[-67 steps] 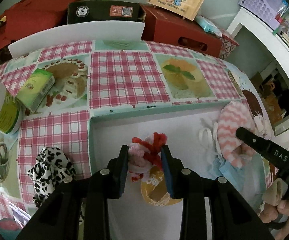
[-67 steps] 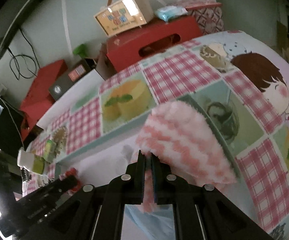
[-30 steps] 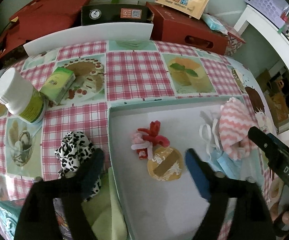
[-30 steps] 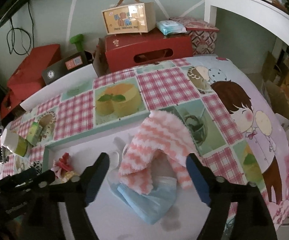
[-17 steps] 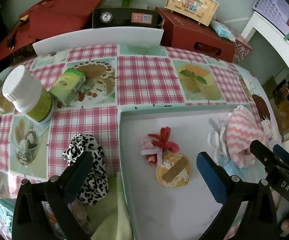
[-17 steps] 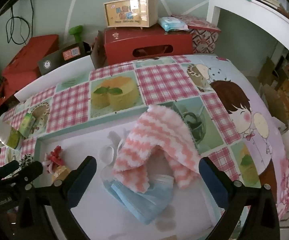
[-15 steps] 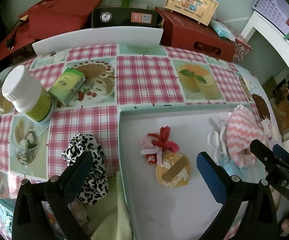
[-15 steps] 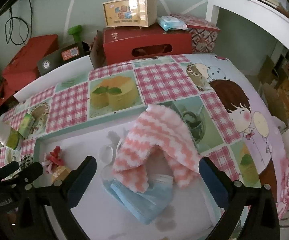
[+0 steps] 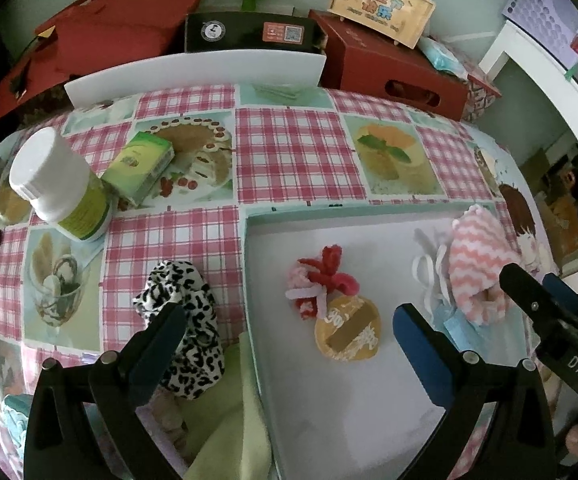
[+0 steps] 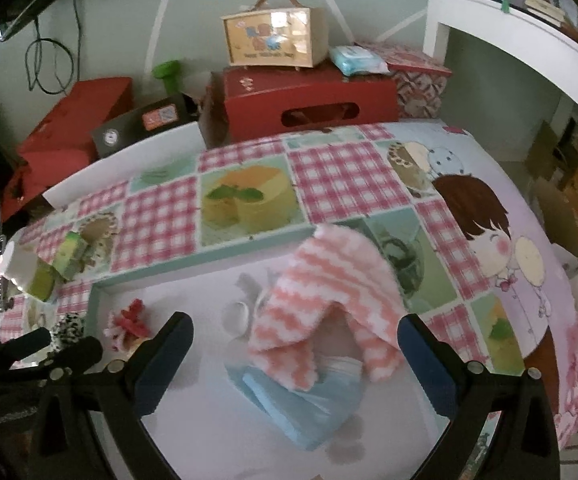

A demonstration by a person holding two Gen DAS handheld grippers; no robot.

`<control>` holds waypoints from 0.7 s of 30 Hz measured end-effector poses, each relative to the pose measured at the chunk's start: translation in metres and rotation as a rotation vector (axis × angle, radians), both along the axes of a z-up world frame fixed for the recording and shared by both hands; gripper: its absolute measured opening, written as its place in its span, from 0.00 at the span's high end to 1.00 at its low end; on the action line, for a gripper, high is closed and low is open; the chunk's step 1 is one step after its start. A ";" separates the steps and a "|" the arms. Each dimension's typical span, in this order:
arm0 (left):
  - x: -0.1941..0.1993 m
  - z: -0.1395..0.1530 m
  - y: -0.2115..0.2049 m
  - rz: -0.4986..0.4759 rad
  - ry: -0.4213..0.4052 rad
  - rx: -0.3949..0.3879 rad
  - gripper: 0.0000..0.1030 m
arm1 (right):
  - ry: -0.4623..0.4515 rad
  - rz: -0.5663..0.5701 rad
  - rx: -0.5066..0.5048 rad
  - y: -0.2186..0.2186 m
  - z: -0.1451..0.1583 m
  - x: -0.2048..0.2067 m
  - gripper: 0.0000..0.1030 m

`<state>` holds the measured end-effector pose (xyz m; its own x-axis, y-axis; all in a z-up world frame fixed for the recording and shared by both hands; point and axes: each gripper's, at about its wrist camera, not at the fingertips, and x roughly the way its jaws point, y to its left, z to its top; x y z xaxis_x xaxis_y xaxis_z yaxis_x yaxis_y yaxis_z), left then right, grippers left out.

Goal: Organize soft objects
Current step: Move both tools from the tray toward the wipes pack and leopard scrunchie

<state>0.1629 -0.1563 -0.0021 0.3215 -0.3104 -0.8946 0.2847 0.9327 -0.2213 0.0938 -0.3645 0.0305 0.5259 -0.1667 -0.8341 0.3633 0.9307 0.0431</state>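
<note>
Leopard-print cloth (image 9: 185, 320) lay outside the tray (image 9: 257, 264), just ahead of the left gripper (image 9: 285, 344); both grippers' fingers were spread, empty; right gripper (image 10: 295, 354) hovered over the striped cloth (image 10: 329, 304).

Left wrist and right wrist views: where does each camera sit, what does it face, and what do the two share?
Left wrist: rides the left gripper, above the tray's left edge, looking forward and down at the red-and-pink yarn toy in the white tray and the leopard-print cloth outside it; its own open fingers and the right gripper's tip show.
Right wrist: rides the right gripper, above the tray's right end, facing the pink zigzag towel lying over the blue face mask; the left gripper shows at lower left.
Shared: tray, towel, yarn toy, red box.
</note>
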 end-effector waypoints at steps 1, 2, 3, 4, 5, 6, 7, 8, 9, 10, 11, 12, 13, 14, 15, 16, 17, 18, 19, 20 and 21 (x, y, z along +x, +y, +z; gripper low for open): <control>0.000 0.002 0.003 0.005 -0.001 -0.003 0.00 | -0.005 0.004 -0.003 0.002 0.001 0.000 0.00; 0.000 0.003 0.006 0.010 -0.003 -0.005 0.00 | -0.011 0.009 -0.007 0.004 0.002 0.000 0.00; 0.000 0.005 0.008 0.015 -0.005 -0.005 0.00 | -0.017 0.012 -0.010 0.005 0.004 0.001 0.00; 0.000 0.007 0.012 0.023 -0.007 -0.006 0.00 | -0.019 0.014 -0.009 0.006 0.004 0.001 0.00; 0.000 0.010 0.018 0.031 -0.009 -0.008 0.00 | -0.020 0.014 -0.006 0.007 0.004 0.002 0.00; 0.001 0.011 0.021 0.036 -0.010 -0.009 0.00 | -0.019 0.015 -0.003 0.008 0.004 0.002 0.00; 0.001 0.014 0.028 0.048 -0.014 -0.012 0.00 | -0.014 0.016 -0.003 0.009 0.002 0.003 0.00; 0.002 0.016 0.034 0.059 -0.018 -0.013 0.00 | -0.001 0.019 -0.011 0.014 0.000 0.005 0.00; 0.003 0.018 0.041 0.071 -0.023 -0.013 0.00 | 0.010 0.029 -0.017 0.017 -0.002 0.007 0.00; 0.005 0.019 0.048 0.084 -0.028 -0.011 0.00 | 0.018 0.044 -0.021 0.021 -0.004 0.009 0.00; 0.005 0.020 0.055 0.099 -0.031 -0.007 0.00 | 0.022 0.065 -0.018 0.028 -0.006 0.011 0.00; 0.006 0.020 0.063 0.115 -0.032 -0.004 0.00 | 0.020 0.078 -0.010 0.032 -0.006 0.011 0.00; 0.007 0.020 0.070 0.131 -0.031 -0.002 0.00 | 0.016 0.092 0.002 0.037 -0.006 0.012 0.00; 0.007 0.020 0.077 0.147 -0.030 -0.001 0.00 | 0.012 0.104 0.010 0.041 -0.006 0.013 0.00; 0.008 0.020 0.085 0.167 -0.028 -0.003 0.00 | 0.008 0.118 0.015 0.046 -0.006 0.014 0.00; 0.009 0.019 0.095 0.185 -0.026 -0.006 0.00 | 0.006 0.133 0.015 0.051 -0.006 0.015 0.00; 0.011 0.018 0.104 0.203 -0.023 -0.009 0.00 | 0.005 0.148 0.013 0.057 -0.006 0.016 0.00; 0.012 0.017 0.109 0.214 -0.020 -0.009 0.00 | 0.005 0.162 0.009 0.063 -0.006 0.018 0.00; 0.013 0.015 0.120 0.238 -0.015 -0.005 0.00 | 0.006 0.176 0.007 0.068 -0.006 0.019 0.00; 0.014 0.013 0.127 0.256 -0.011 0.001 0.00 | 0.007 0.195 0.009 0.076 -0.007 0.020 0.00; 0.014 0.012 0.132 0.270 -0.008 0.006 0.00 | 0.007 0.208 0.012 0.080 -0.007 0.021 0.00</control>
